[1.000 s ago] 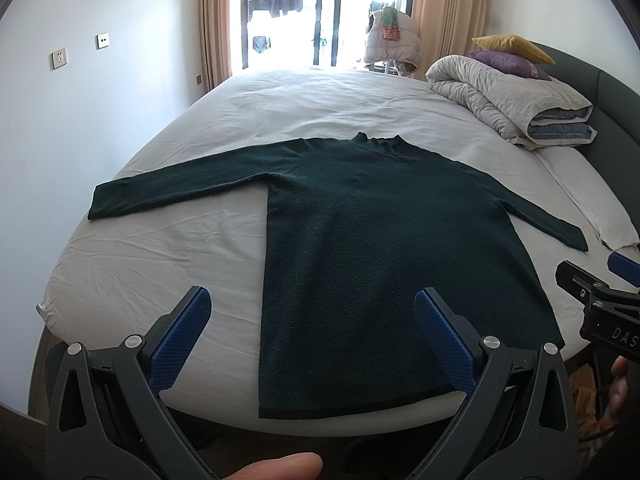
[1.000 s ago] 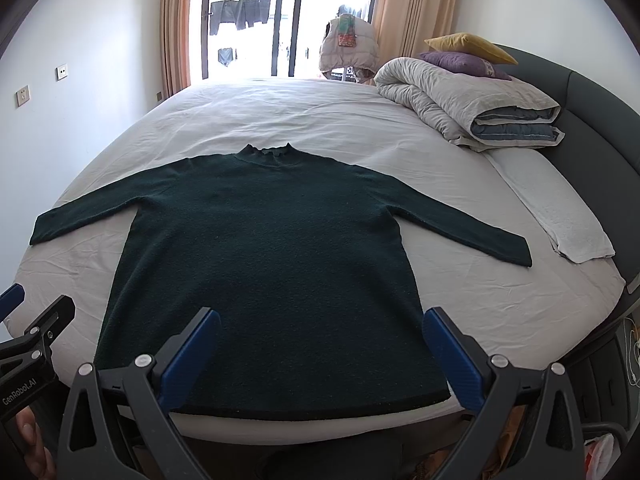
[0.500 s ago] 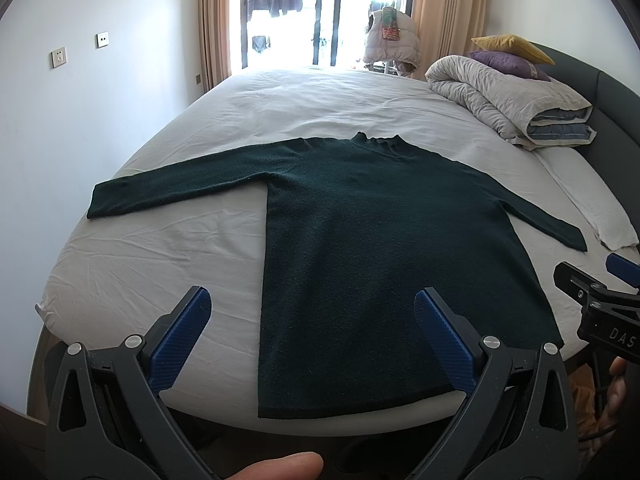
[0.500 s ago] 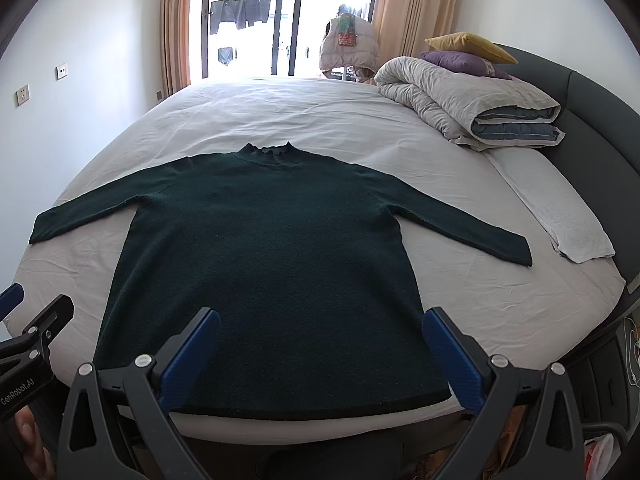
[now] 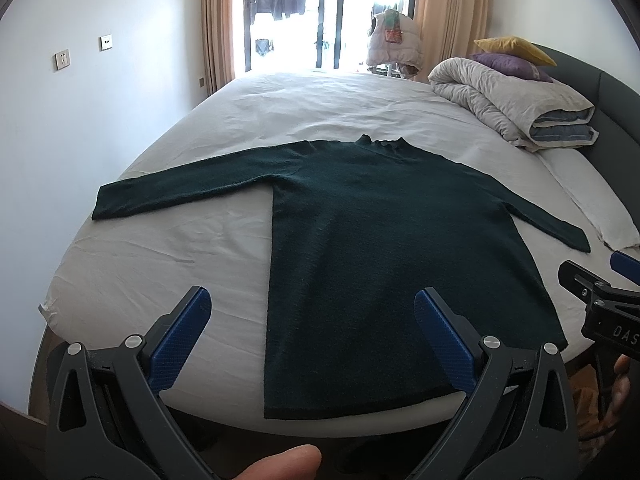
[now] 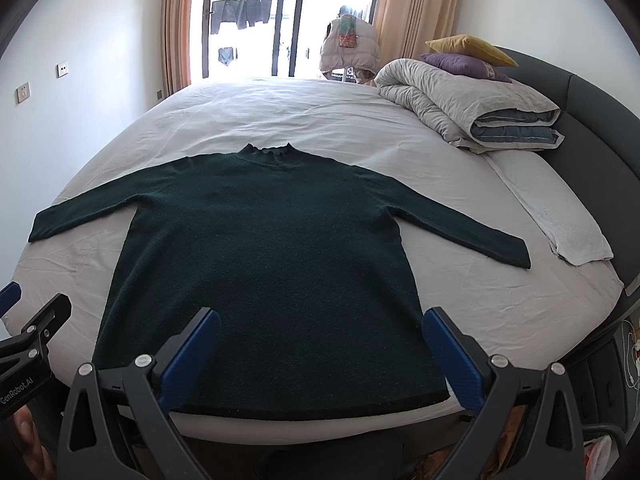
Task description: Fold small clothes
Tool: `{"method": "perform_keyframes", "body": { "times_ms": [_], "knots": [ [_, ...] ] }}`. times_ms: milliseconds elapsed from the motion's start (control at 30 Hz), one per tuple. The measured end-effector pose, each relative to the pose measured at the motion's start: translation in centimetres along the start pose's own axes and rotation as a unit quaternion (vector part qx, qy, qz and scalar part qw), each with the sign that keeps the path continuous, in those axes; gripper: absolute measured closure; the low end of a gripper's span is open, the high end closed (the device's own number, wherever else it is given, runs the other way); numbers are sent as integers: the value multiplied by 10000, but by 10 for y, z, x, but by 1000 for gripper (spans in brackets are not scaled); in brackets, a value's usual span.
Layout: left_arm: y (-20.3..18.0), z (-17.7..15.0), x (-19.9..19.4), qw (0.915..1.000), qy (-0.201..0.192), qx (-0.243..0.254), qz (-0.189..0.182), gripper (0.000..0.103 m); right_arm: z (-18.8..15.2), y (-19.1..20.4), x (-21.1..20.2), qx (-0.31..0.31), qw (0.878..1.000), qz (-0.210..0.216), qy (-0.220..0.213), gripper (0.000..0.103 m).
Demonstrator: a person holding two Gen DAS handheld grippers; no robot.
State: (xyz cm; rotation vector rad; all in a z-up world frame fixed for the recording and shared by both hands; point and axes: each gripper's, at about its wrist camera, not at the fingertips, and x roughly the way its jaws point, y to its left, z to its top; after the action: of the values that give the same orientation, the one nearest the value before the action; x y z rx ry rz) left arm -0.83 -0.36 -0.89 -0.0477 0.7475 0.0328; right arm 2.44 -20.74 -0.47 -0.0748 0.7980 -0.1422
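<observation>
Bright daylight | source: window [image 5: 304, 20], overexposed | shadows soft | focus sharp | fisheye bending, dark corners

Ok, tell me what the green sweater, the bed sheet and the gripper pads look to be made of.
Green sweater: a knit, probably wool or a wool-like blend, matte and slightly fuzzy with a ribbed collar.
Bed sheet: thin woven fabric, likely cotton, matte with fine creases.
Gripper pads: blue, seemingly plastic or rubber, with a fine textured face; which of the two cannot be told.

change: none visible | sweater [image 6: 272, 264] flat | both tools unmoved, jaws apart
</observation>
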Motion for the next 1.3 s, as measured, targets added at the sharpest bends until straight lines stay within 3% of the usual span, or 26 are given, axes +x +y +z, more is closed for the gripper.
{"method": "perform_keyframes", "body": {
  "times_ms": [400, 533, 667, 767, 833, 900, 1067, 1133, 1200, 1300],
  "knots": [
    [20, 16, 16, 9993, -107, -22, -349, 0, 1, 3, 0, 51, 9999, 144, -53, 0],
    [24, 29, 43, 9975, 108, 10, -699, 0, 1, -15, -4, 337, 9961, 583, -567, 0],
    [26, 37, 89, 9901, 697, -161, -1209, 0, 3, -68, 11, 866, 9894, 739, -897, 0],
    [25, 43, 120, 9795, 1156, -338, -1613, 0, 6, -135, 47, 1690, 9813, 624, -679, 0],
    [26, 47, 133, 9784, 1050, -466, -1717, 0, 4, -186, 74, 2499, 9645, 675, -523, 0],
    [29, 51, 142, 9786, 882, -643, -1744, 0, -1, -238, 101, 3335, 9386, 759, -460, 0],
    [22, 66, 177, 9792, 1242, -386, -1557, 0, -12, -333, 175, 4583, 8857, 663, -332, 5],
    [19, 75, 187, 9835, 1177, -306, -1337, 0, -22, -361, 205, 5062, 8593, 697, -225, 10],
    [16, 82, 196, 9860, 1100, -221, -1235, 0, -38, -395, 239, 5711, 8165, 835, -142, 14],
    [7, 91, 211, 9870, 1068, -74, -1195, 0, -51, -427, 268, 6288, 7725, 877, -162, 23]
  ]
}}
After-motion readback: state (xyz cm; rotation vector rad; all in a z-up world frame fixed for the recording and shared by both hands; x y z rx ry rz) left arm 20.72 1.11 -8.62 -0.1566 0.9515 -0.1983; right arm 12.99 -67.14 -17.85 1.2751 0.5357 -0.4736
